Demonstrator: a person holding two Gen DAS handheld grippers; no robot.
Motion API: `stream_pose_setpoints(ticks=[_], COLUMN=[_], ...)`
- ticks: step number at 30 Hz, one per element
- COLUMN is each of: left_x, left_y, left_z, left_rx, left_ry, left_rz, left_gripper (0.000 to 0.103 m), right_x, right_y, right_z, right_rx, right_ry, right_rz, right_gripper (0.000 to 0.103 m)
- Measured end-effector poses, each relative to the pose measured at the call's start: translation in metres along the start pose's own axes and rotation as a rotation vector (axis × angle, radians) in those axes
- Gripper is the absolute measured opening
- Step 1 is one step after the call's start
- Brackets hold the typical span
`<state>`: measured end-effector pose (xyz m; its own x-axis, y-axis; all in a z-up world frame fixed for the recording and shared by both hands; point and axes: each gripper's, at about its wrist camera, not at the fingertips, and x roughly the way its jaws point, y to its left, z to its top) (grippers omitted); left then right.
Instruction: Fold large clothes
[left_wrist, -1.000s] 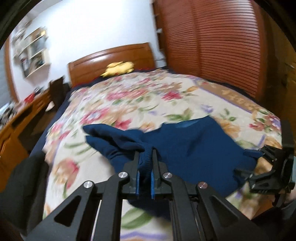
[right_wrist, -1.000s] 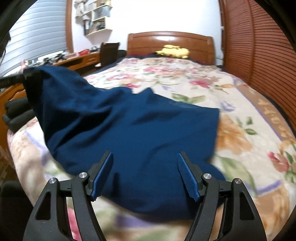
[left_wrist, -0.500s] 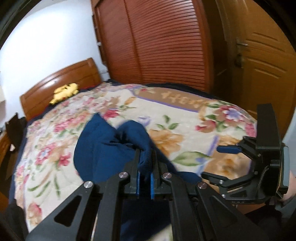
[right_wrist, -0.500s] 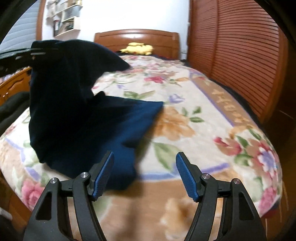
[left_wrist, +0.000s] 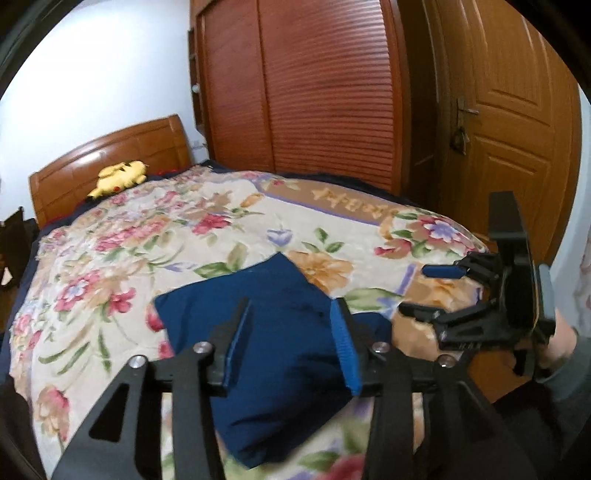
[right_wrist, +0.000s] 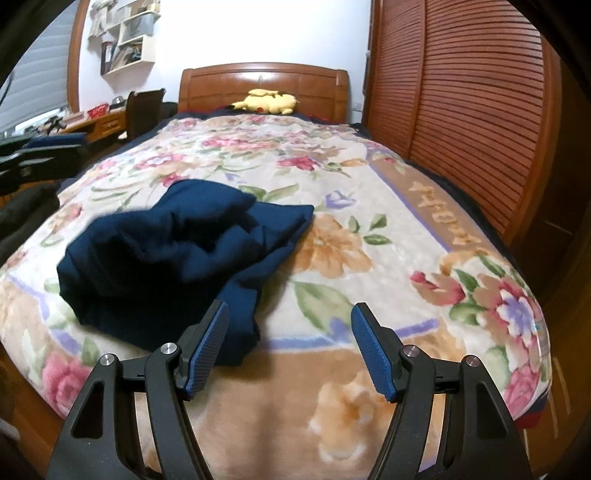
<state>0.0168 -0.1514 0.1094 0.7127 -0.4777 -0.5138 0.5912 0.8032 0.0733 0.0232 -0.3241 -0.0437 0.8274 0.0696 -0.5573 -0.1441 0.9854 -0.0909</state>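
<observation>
A dark blue garment (left_wrist: 280, 325) lies bunched and folded over near the foot of the bed, on the floral blanket (left_wrist: 155, 236). My left gripper (left_wrist: 291, 343) is open and empty just above the garment. In the right wrist view the garment (right_wrist: 173, 251) lies left of centre in a loose heap. My right gripper (right_wrist: 291, 350) is open and empty, above the blanket (right_wrist: 369, 206) just right of the garment's near edge. It also shows in the left wrist view (left_wrist: 447, 291), to the right of the garment.
A yellow plush toy (right_wrist: 267, 101) lies by the wooden headboard (right_wrist: 264, 83). Louvred wooden wardrobe doors (left_wrist: 325, 96) and a wooden door (left_wrist: 517, 125) stand along the right. A desk (right_wrist: 92, 123) and a dark chair (right_wrist: 142, 107) stand left of the bed.
My left gripper was shut on the garment and carried it across to the right; now it has opened and the garment lies dropped on the bed. My right gripper stayed open.
</observation>
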Motion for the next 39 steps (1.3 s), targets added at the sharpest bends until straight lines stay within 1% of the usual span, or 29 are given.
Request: stream_pose_setpoints(ticks=[2, 3, 6, 8, 11, 14, 17, 23, 26, 29, 32, 36, 39], left_x=[-0.010, -0.012, -0.012, -0.008, -0.001, 0.006, 0.018, 0.038, 0.048, 0.059, 0.065, 0.073, 0.080], left_y=[0.016, 0.025, 0.050, 0.063, 0.080, 0.095, 0.106, 0.125, 0.131, 0.132, 0.131, 0.128, 0.126], left_z=[-0.010, -0.017, -0.036, -0.046, -0.062, -0.076, -0.087, -0.096, -0.097, -0.096, -0.095, -0.092, -0.088], left_rx=[-0.007, -0.015, -0.042, -0.056, -0.067, -0.095, -0.121, -0.174, -0.203, -0.204, -0.205, -0.197, -0.196], left_ry=[-0.017, -0.020, -0.006, 0.007, 0.024, 0.028, 0.043, 0.060, 0.067, 0.082, 0.085, 0.098, 0.100], left_rz=[0.019, 0.029, 0.054, 0.073, 0.093, 0.104, 0.106, 0.106, 0.106, 0.111, 0.120, 0.130, 0.137], left_gripper=[0.053, 0.053, 0.054, 0.054, 0.054, 0.054, 0.054, 0.054, 0.054, 0.054, 0.054, 0.054, 0.054], right_x=[-0.003, -0.004, -0.010, -0.011, -0.007, 0.005, 0.017, 0.045, 0.061, 0.074, 0.083, 0.085, 0.084], right_y=[0.008, 0.011, 0.029, 0.040, 0.058, 0.072, 0.085, 0.099, 0.096, 0.091, 0.088, 0.083, 0.084], right_z=[0.007, 0.010, 0.028, 0.039, 0.052, 0.057, 0.059, 0.052, 0.040, 0.027, 0.018, 0.011, 0.008], right_rx=[-0.005, -0.009, -0.037, -0.052, -0.077, -0.089, -0.101, -0.110, -0.093, -0.064, -0.038, -0.018, -0.045], right_ry=[-0.006, -0.009, -0.029, -0.038, -0.049, -0.036, -0.030, 0.029, 0.071, 0.097, 0.105, 0.084, 0.087], right_rz=[-0.010, -0.011, -0.006, 0.011, 0.029, 0.066, 0.085, 0.126, 0.140, 0.171, 0.200, 0.236, 0.264], right_gripper=[0.071, 0.071, 0.071, 0.071, 0.071, 0.071, 0.071, 0.071, 0.071, 0.073, 0.073, 0.073, 0.066])
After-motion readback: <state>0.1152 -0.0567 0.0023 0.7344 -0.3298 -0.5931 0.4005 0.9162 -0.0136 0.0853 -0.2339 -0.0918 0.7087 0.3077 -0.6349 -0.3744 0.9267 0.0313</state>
